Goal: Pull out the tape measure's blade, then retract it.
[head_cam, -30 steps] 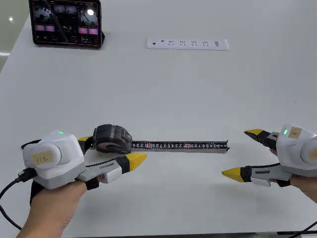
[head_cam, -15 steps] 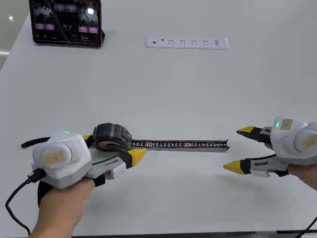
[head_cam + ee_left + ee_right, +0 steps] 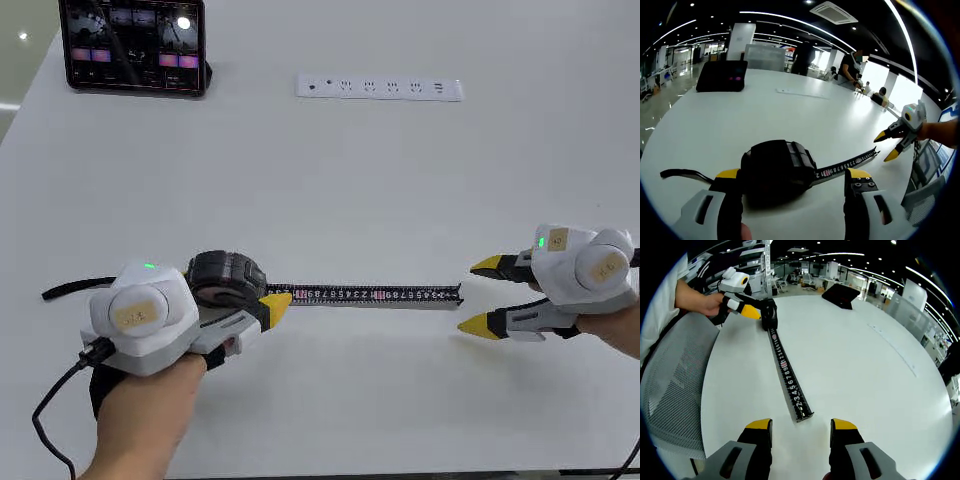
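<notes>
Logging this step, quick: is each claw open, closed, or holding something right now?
Left claw: open, around the tape measure, with a gap on one side.
Right claw: open, empty, just short of the blade tip.

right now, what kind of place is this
Probably an open-plan office or lab: a large white table carrying a power strip and a tablet, a mesh office chair, and a ceiling air-conditioning vent.
</notes>
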{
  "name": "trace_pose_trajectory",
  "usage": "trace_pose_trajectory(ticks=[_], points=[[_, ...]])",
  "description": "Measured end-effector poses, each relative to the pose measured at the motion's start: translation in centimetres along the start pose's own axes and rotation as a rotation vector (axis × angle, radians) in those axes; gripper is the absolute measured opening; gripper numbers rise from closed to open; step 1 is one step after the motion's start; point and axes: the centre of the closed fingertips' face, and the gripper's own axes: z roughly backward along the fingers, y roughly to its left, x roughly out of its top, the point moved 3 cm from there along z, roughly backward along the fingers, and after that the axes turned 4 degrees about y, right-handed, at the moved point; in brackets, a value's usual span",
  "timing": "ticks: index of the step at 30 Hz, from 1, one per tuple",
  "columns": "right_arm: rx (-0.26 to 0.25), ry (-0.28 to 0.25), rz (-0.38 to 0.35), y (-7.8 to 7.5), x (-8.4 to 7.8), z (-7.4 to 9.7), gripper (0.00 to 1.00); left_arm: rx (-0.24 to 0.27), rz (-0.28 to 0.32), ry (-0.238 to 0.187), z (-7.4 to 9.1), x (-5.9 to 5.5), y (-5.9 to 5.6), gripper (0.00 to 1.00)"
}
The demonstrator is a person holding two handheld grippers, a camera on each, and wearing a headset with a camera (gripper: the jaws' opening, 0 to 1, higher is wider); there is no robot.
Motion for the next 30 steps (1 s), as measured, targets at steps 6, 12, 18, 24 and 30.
trace_pose_trajectory(ticks=[6,12,18,24,30], points=[[0.024,0.011,0.017,-0.3,-0.1,-0.2,0.37,0.02,-0.006,-0.003,-0.3,-0.1,0.5,0.77],[0.045,0.024,0.039,-0.5,0.0,-0.5,0.36,0.057,0.0,0.004,-0.7,0.0,0.8,0.74],[0.058,0.038,0.057,-0.6,0.1,-0.7,0.34,0.065,0.009,0.007,-0.9,-0.1,1.2,0.72],[0.073,0.052,0.079,-0.5,0.1,-0.9,0.32,0.078,0.028,0.009,-1.1,-0.1,1.3,0.7],[0.073,0.054,0.083,-0.6,0.2,-1.0,0.32,0.087,0.044,0.01,-1.2,-0.1,1.5,0.68]])
